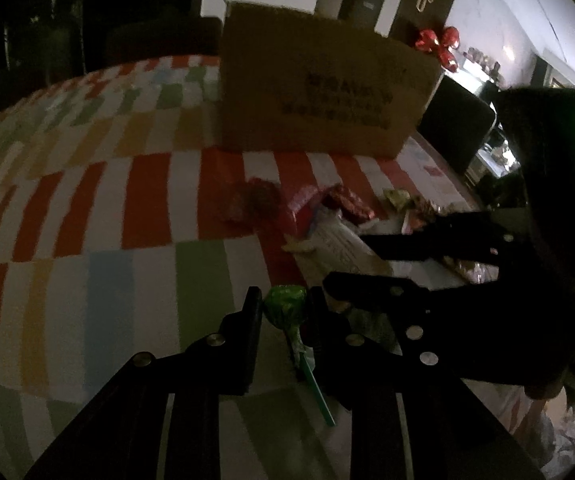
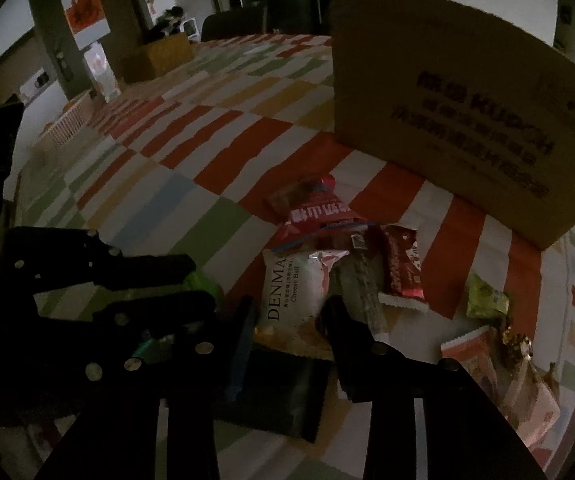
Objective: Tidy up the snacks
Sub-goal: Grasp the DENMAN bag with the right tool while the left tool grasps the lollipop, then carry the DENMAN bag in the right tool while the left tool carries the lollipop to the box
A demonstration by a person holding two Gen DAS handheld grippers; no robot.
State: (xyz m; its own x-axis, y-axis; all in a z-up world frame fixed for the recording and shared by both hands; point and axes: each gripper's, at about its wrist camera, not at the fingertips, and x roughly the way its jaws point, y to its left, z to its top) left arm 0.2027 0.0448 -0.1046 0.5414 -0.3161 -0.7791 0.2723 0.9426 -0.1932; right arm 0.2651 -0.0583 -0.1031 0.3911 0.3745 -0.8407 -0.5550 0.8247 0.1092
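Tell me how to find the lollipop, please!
Start at the big cardboard box on the checkered tablecloth. Come past the pile of snack packets to the left gripper, whose jaws sit either side of the lollipop. It is the only round green sweet on a stick; the others are flat packets.

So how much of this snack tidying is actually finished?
Little looks finished: the inside of the cardboard box can't be seen, so nothing shows as packed. In hand: the left gripper is around a green lollipop; the right gripper is open around the white Denmark cheese ball packet. Left: the red wrappers and other packets still on the tablecloth.
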